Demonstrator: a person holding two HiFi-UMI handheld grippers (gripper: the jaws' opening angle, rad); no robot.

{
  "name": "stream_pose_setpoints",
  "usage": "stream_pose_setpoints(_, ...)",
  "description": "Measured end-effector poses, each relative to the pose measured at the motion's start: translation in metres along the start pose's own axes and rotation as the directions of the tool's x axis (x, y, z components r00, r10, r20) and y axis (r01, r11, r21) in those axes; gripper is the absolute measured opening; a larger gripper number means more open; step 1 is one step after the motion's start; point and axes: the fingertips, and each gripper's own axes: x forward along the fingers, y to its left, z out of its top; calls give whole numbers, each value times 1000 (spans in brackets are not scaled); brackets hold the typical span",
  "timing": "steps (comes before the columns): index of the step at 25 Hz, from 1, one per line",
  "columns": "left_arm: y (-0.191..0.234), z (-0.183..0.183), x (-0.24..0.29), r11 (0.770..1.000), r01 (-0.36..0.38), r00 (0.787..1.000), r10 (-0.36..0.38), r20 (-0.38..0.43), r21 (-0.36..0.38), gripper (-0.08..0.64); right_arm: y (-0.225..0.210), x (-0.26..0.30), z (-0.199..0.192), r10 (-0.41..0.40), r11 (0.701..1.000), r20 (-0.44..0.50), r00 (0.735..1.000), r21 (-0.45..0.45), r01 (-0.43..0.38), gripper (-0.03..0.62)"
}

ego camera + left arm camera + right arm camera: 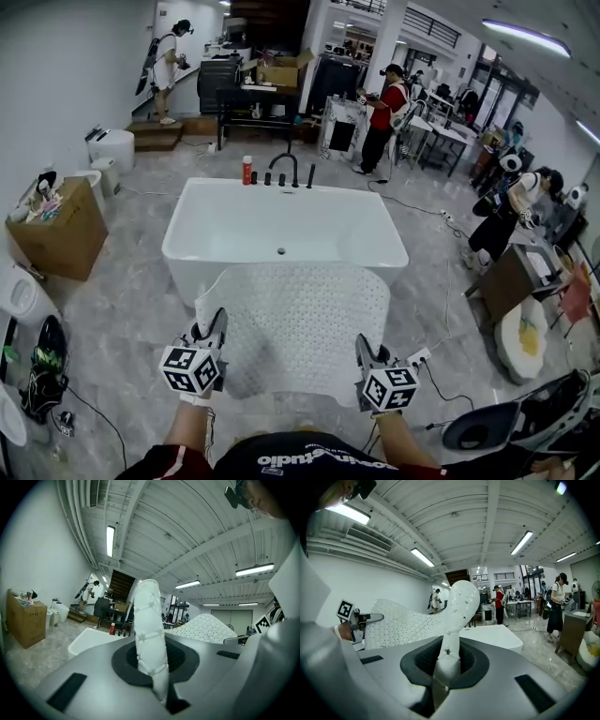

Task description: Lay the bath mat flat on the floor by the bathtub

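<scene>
Forearms enter at the lower edge; left gripper and right gripper sit side by side, fingers clamped on the bath mat.

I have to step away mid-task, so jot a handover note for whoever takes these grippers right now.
Left claw: shut on one near corner of the white dotted bath mat.
Right claw: shut on the other near corner.
Mat hangs spread between them, off the grey floor, in front of the white freestanding bathtub.
Done: mat lifted and spread.
To do: lower it flat on the floor beside the tub, then release.
</scene>
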Motion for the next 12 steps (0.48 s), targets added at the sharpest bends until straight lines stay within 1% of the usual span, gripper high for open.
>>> stream_pose_setpoints(5, 7, -6, 17, 999, -35, 999, 35, -9, 18, 29, -9, 22, -4, 24, 1000, 4, 1000, 18, -24, 43)
stream_pose_setpoints(8, -1, -4, 38, 995, -60, 998, 61, -11, 74, 29, -15, 40, -3, 53, 998, 14, 998, 24, -54, 43)
stream_pose_setpoints(10, -12, 0, 59, 994, -52, 999, 53, -6, 97, 29, -24, 55, 1, 74, 997, 17, 997, 26, -74, 43)
stream_pose_setpoints(12, -20, 6, 81, 994, -45, 999, 45, -4, 96, 29, -37, 70, 7, 88, 996, 20, 996, 31, -88, 43)
